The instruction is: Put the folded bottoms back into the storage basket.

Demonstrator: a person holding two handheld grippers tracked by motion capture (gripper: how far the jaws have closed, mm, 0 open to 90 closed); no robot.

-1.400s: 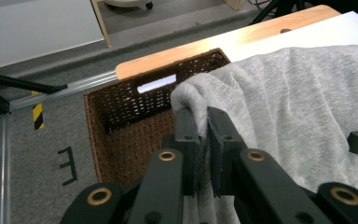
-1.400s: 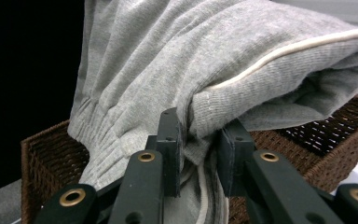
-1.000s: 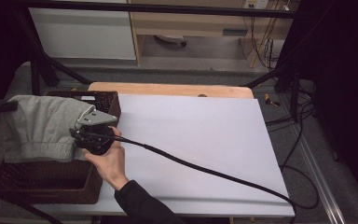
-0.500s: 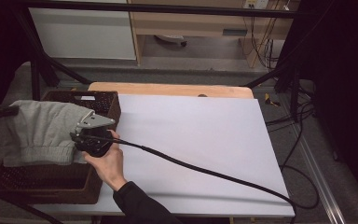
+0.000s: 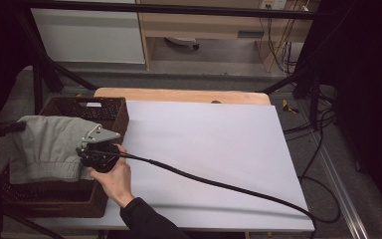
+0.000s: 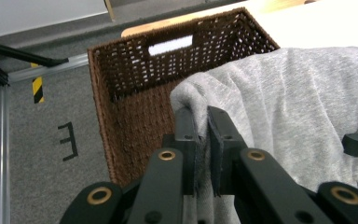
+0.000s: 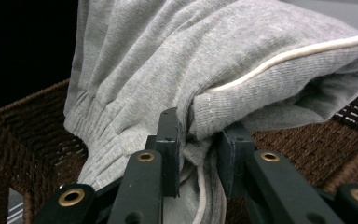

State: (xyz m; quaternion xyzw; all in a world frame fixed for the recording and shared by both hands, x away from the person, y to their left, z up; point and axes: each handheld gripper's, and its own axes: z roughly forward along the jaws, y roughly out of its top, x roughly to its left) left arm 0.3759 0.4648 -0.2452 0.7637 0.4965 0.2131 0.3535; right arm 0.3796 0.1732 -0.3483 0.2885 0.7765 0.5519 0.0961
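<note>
Work in hand: a grey garment [image 5: 47, 147] hangs spread over a brown wicker basket [image 5: 110, 107], one pair of tongs gripping each side — most likely it is being put into the basket, or taken out of it; I cannot tell which from these views.
Left tongs [image 6: 201, 123]: clamped on a fold at the garment's edge, the cloth pinched thin between the two black jaws, directly above the basket's open inside.
Right tongs [image 7: 200, 140]: clamped on a thicker bunch of the same garment near a ribbed hem with pale piping; in the high view they [image 5: 82, 152] sit at the basket's inner side, in a bare hand [image 5: 113, 178].
Garment's place: mostly above the rim, sagging toward the basket's inside; whether any part touches the bottom is hidden.
Basket's place: at the left end of the surface [image 5: 214, 154], beside its white covering.
Done so far: both grips look secure, and the cloth is lined up over the opening.
Left to do: if it is going in, lower it until it rests inside, then release both grips and lift clear — if it is coming out, raise it over the rim and carry it to the white covering.
Watch for: cloth snagging on the wicker rim.
</note>
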